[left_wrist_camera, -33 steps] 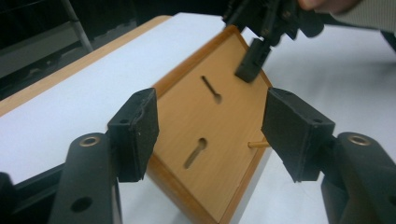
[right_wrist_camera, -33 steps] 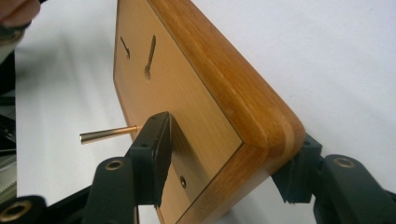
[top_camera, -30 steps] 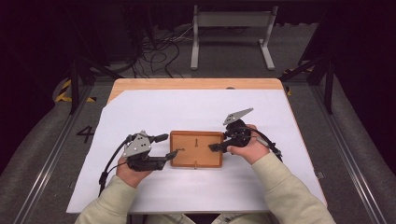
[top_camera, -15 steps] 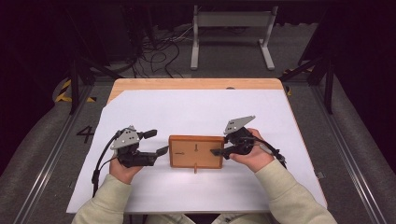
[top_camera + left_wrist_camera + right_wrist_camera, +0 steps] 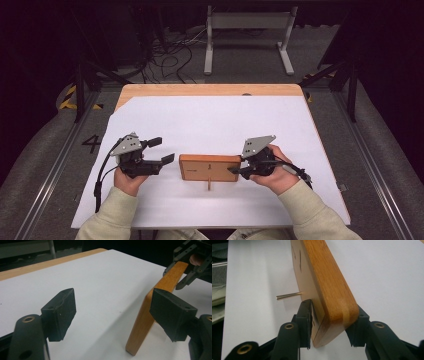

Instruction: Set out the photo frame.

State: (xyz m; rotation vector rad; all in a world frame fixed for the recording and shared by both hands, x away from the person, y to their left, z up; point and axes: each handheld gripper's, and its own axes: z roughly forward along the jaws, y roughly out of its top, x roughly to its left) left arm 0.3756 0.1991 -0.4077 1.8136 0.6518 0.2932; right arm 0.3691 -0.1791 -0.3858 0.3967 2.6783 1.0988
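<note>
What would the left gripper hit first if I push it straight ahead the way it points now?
Most likely the wooden board: the open left gripper points toward its near end, and one jaw already lines up with that end. Depth is uncertain.

The gripper (image 5: 329,325) clamps the rounded end of a wooden board (image 5: 324,282), one jaw on each face. A thin brass pin (image 5: 288,295) projects from the board's face above the white sheet (image 5: 387,275).
</note>
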